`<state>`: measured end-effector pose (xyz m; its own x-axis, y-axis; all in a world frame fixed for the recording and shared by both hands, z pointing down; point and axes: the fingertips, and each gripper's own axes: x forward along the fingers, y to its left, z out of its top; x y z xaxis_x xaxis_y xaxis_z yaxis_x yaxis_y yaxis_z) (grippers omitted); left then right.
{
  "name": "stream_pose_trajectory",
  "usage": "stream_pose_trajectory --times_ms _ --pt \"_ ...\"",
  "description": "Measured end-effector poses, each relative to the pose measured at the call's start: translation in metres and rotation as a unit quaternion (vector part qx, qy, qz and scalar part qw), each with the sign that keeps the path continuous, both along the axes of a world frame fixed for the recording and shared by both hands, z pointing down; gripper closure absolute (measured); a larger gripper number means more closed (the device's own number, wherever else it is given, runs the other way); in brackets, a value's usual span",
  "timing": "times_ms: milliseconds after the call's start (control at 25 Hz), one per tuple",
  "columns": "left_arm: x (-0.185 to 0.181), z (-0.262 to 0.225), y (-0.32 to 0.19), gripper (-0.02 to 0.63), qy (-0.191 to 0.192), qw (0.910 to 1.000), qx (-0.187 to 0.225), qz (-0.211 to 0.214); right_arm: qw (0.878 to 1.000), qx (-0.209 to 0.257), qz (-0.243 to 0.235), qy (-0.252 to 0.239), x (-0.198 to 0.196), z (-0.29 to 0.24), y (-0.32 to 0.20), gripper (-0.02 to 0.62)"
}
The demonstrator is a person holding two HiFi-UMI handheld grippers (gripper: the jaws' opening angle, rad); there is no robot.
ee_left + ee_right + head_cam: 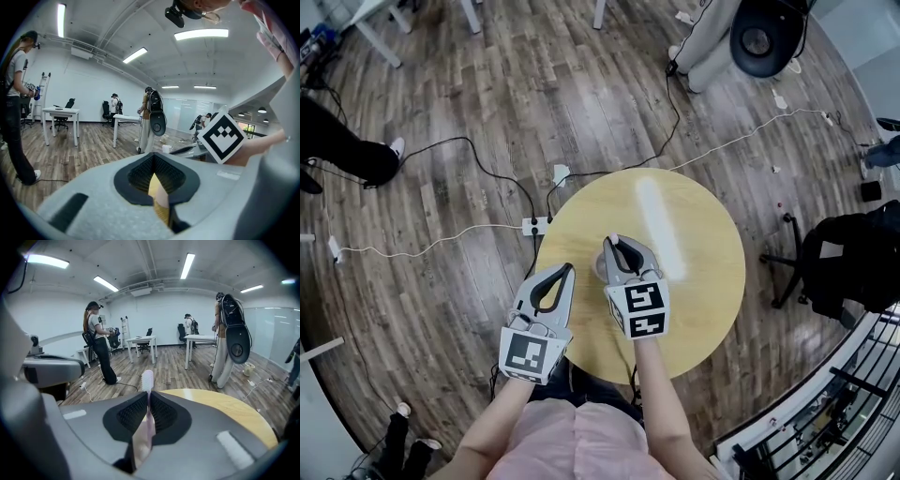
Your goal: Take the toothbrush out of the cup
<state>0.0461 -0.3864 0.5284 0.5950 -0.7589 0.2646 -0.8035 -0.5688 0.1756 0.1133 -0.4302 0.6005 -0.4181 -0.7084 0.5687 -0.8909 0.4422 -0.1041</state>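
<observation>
On the round yellow table (703, 281), the right gripper (615, 243) stands over a pale cup (600, 270) and hides most of it. In the right gripper view its jaws (146, 397) are shut on a pink toothbrush (147, 379), which stands upright with its bristle head above the fingertips. A blurred pink shape lower between the pads could be the handle or the cup. The left gripper (567, 272) hovers at the table's near left edge, just left of the cup. Its tips (153, 158) meet with nothing held, and yellow table shows through the gap behind them.
White and black cables and a power strip (534, 225) lie on the wooden floor left of the table. A black chair with a bag (848, 262) stands to the right, with a railing at the lower right. People and white desks (140, 341) stand farther off.
</observation>
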Motion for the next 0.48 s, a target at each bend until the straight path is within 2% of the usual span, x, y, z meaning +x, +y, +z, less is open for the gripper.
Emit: stream_pose_trajectory --times_ms 480 --pt "0.019 -0.065 -0.004 0.607 0.025 0.9968 0.076 0.008 0.990 0.106 0.045 -0.086 0.028 -0.080 0.021 0.569"
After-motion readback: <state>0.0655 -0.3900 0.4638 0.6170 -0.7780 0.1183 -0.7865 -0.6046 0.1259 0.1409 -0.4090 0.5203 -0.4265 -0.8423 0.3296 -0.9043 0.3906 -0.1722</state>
